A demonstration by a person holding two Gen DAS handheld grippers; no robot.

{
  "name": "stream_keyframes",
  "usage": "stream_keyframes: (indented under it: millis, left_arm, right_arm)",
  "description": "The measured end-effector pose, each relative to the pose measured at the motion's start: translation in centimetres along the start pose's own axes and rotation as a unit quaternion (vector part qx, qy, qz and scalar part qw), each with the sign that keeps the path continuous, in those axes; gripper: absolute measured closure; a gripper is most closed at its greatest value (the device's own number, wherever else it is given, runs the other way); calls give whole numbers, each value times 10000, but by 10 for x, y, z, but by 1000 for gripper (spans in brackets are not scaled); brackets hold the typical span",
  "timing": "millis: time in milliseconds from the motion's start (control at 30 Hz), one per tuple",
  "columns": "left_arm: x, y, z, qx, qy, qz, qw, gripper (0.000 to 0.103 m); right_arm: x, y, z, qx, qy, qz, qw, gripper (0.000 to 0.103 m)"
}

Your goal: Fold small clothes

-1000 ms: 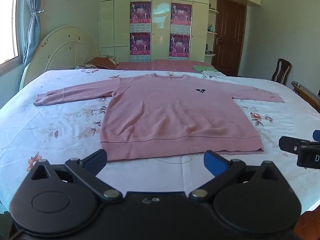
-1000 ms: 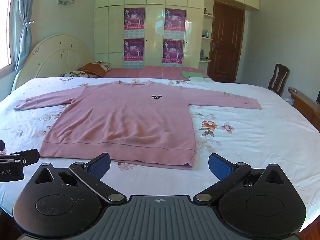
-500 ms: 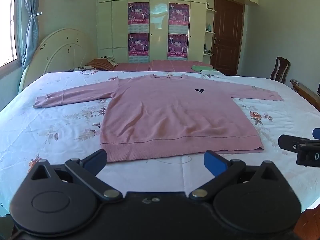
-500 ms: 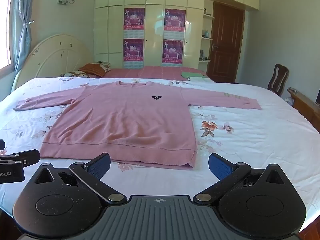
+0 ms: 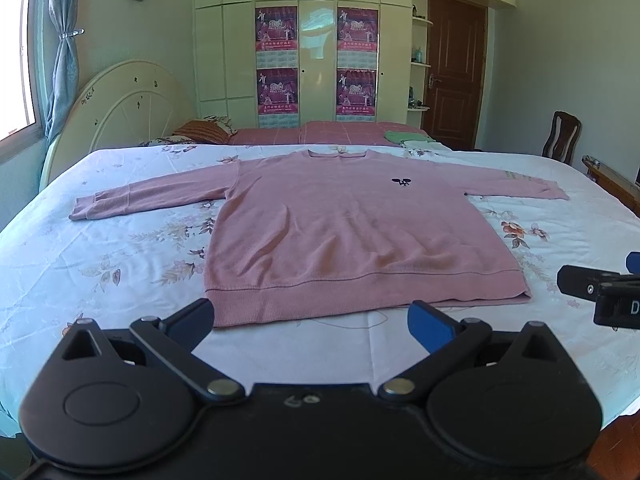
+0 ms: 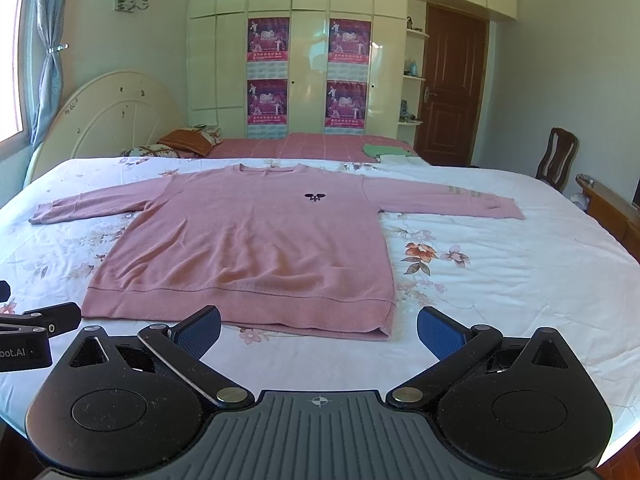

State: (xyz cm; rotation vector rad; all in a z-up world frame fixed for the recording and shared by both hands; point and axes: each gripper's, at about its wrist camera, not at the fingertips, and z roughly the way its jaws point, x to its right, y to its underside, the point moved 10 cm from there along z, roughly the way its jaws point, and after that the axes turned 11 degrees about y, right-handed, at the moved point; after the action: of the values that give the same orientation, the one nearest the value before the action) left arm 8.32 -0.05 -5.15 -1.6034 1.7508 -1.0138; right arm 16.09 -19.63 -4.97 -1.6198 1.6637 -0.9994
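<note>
A pink long-sleeved sweater [image 5: 344, 232] [image 6: 256, 248] lies flat and face up on the bed, sleeves spread out to both sides, hem nearest me. A small dark emblem marks its chest. My left gripper [image 5: 312, 320] hovers open just short of the hem, with nothing between its blue-padded fingers. The right gripper [image 6: 318, 330] is also open and empty, near the hem's right corner. Each gripper shows at the edge of the other's view: the right one [image 5: 600, 292] and the left one [image 6: 36, 332].
The bed is covered by a white floral sheet [image 6: 500, 272]. Behind it are a cream headboard [image 5: 124, 116], pillows [image 6: 188, 140], a red blanket with a green cloth [image 6: 384, 150], wardrobes with posters, a brown door and a wooden chair [image 6: 558, 156]. Wooden furniture [image 6: 612, 208] borders the bed's right.
Both grippers stay open; the left wrist view has risen or tilted very slightly, the right is nearly still. The sweater has not moved.
</note>
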Motion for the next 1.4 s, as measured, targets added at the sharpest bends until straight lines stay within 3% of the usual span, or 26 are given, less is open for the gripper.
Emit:
stream_keyframes:
  millis: [1400]
  left_arm:
    - [0,0,1,44,-49,53,10000,0]
  right_arm:
    - [2,1,-2,26,0,67,10000,0]
